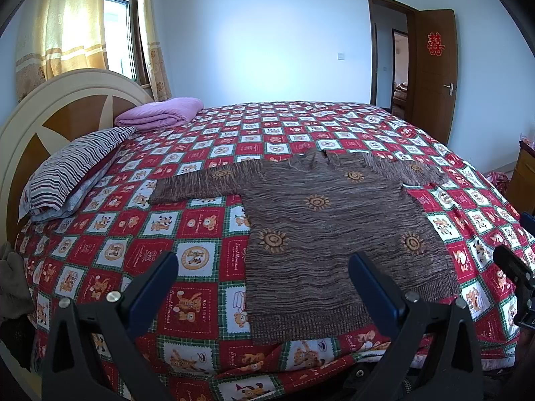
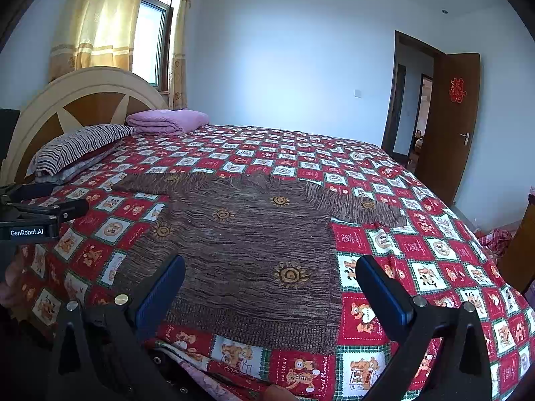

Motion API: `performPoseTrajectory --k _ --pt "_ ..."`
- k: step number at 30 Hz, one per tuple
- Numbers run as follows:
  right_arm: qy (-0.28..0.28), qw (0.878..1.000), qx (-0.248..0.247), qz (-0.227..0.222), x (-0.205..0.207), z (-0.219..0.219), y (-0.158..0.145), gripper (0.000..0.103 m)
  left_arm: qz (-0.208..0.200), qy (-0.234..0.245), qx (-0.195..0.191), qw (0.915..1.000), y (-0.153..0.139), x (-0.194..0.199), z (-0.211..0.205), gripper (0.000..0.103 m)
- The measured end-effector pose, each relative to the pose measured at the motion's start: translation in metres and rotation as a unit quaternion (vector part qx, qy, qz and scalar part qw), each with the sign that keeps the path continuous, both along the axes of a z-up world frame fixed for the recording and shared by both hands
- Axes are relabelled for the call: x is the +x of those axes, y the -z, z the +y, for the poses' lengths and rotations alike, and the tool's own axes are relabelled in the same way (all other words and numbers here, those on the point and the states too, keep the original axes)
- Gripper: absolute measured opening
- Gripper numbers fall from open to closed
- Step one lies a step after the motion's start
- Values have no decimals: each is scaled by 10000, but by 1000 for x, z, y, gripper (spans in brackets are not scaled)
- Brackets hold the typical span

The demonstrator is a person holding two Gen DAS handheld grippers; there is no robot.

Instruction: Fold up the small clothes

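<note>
striped pillow (image 1: 70, 167) and folded purple blanket (image 1: 160, 113) beside the headboard (image 1: 67, 107).

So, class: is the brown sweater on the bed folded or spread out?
Spread out. The brown sweater lies flat on the quilt, both sleeves stretched sideways, hem nearest the cameras, no layer doubled over.

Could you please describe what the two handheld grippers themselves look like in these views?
Both the left gripper and the right gripper have black angular frames with silver bolts, and each has two flat fingers faced with dark blue pads. The left gripper's black side carries a white "GenRobot.AI" label. No cables or sleeves show.
</note>
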State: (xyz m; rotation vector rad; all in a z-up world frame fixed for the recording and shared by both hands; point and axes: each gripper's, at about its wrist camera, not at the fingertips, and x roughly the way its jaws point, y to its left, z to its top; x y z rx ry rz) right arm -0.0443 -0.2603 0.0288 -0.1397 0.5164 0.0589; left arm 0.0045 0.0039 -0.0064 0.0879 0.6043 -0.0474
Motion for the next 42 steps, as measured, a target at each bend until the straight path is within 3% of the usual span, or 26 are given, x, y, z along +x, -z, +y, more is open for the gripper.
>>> performPoseTrajectory --k 4,11,18,22,26,31,42 --pt "-27 10000 2 19 0 0 1 102 6 -1 -1 10000 0 0 0 103" --pt "-538 9981 292 99 5 -3 9 102 233 8 -129 9996 12 9 5 103" --pt "-617 9950 473 631 30 -15 39 101 346 142 -179 9991 22 24 5 103" --pt "-473 9939 369 927 49 -29 56 84 377 111 -156 9991 26 44 10 103" --pt "-300 9941 274 1010 73 -43 64 82 438 153 -7 9989 32 71 8 103" --pt "-98 9906 393 1309 114 -69 73 57 390 122 412 9983 38 113 0 103" --pt "616 9811 767 1664 191 -137 94 51 673 -265 607 9955 72 207 -5 103"
